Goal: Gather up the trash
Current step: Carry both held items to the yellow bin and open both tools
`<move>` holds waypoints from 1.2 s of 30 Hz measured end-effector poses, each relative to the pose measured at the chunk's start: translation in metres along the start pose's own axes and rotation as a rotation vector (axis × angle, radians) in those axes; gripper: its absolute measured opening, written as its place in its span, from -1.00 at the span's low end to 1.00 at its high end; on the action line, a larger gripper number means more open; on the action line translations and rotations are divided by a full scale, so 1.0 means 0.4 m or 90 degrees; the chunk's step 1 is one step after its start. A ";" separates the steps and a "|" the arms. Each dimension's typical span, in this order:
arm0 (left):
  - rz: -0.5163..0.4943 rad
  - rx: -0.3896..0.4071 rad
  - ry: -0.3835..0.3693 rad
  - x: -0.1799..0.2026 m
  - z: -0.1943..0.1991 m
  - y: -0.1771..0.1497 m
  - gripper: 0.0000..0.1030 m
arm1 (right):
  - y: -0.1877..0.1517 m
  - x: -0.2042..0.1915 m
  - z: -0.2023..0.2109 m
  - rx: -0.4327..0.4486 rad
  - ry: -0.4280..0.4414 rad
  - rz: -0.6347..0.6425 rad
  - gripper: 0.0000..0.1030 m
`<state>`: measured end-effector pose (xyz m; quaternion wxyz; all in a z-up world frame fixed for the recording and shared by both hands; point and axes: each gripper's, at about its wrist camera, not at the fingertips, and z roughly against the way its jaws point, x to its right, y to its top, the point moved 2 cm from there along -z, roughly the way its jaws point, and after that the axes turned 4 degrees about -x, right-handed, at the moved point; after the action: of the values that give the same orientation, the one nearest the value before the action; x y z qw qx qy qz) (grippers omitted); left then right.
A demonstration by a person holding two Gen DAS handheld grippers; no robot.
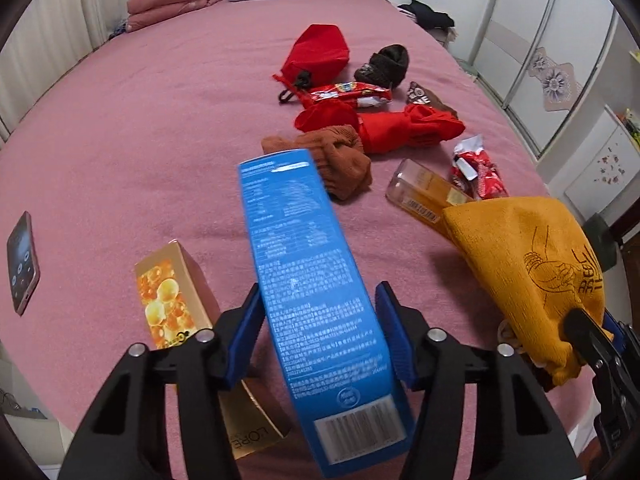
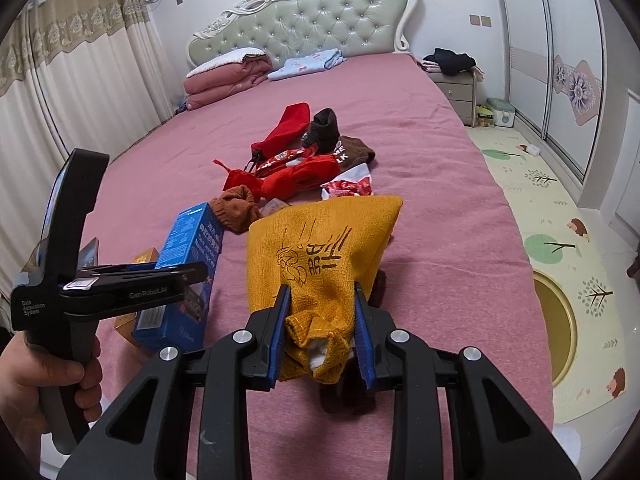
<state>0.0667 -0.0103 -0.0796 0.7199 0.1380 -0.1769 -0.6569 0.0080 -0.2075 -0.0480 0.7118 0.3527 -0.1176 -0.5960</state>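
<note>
Left gripper (image 1: 320, 332) pinching blue box (image 1: 308, 280), gold box (image 1: 172, 292) beside; right gripper (image 2: 320, 336) clamping yellow bag (image 2: 320, 248); socks (image 1: 336, 160), wrappers (image 1: 476, 172) ahead.

Blue carton (image 1: 316, 280) sits long-side up between my left pads over the pink bed, mustard drawstring bag (image 2: 320, 248) bunched at its neck in my right, gold box (image 1: 172, 292) beside the carton, red wrappers (image 1: 476, 176) further out.

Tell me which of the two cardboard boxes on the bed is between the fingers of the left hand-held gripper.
The tall blue box, its barcode end nearest the camera, sits between the left hand-held gripper fingers. The smaller gold box printed with orange spheres lies untouched beside it on the pink bed.
</note>
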 end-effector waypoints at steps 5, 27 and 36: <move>-0.025 0.015 -0.032 0.037 0.022 0.003 -0.08 | 0.003 0.026 0.022 0.013 -0.002 -0.013 -0.43; -0.152 0.062 -0.208 0.406 0.067 0.078 -0.10 | 0.018 0.323 0.157 0.090 -0.110 -0.150 -0.44; -0.225 -0.002 -0.263 0.659 -0.031 0.091 -0.10 | -0.024 0.544 0.181 0.077 -0.195 -0.248 -0.44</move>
<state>0.1242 -0.2693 -0.0556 0.5428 0.0285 -0.2919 -0.7870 0.0152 -0.4368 -0.0568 0.5352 0.3162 -0.1893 -0.7601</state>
